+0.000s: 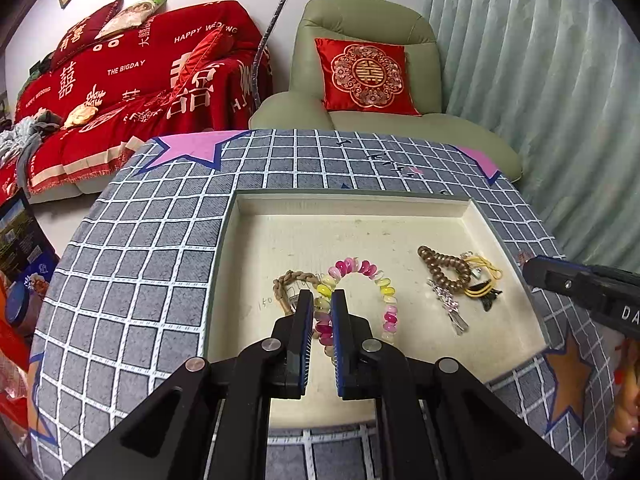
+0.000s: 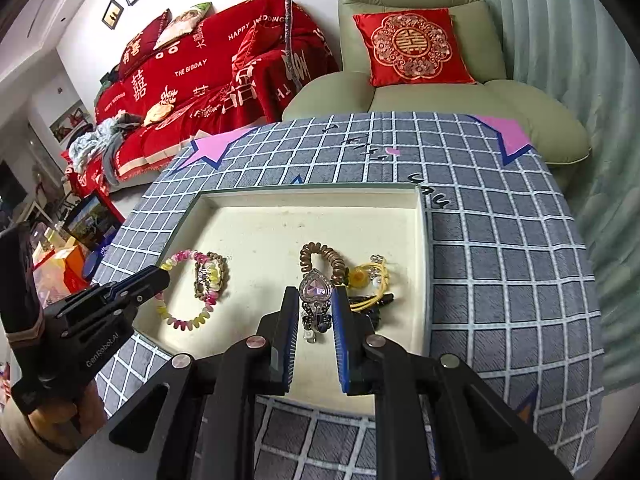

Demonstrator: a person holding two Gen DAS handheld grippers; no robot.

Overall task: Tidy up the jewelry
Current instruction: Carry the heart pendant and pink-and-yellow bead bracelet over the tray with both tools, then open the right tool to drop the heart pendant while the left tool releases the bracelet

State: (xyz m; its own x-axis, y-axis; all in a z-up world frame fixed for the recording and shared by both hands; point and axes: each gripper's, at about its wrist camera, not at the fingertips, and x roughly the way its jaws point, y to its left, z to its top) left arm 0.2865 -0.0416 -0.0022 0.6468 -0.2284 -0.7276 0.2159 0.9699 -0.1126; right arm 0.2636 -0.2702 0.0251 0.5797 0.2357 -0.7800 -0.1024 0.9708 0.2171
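A shallow cream tray (image 1: 472, 216) sat on a table under a grey checked cloth (image 1: 132, 248) with pink star patches, and all the jewelry lay inside it.

The left gripper (image 1: 322, 300) hung low over the left part of the tray, its blue-lined fingers (image 1: 306, 320) drawn close together, with only a narrow gap between them. A stretch of the pink, yellow and white beaded bracelet (image 1: 380, 280) ran straight through that gap. From where I stood I could not tell whether the pads actually pinched the beads or merely straddled them. The rest of the bracelet arched away over the tray floor, and a brown braided cord bracelet (image 1: 292, 280) lay touching it on its left side.

The right gripper (image 2: 316, 300) was over the right part of the tray, fingers a little wider apart. Between them stood a silver clip with a pink heart-shaped stone (image 2: 317, 290), the heart near the fingertips and the dark stem running back toward the camera. Whether either pad touched it was unclear.

Just beyond the heart lay a brown coiled hair tie (image 2: 324, 258), and beside that, toward the tray's right wall, a tangle of yellow cord with a small silver charm (image 2: 370, 276) and something black beneath it.
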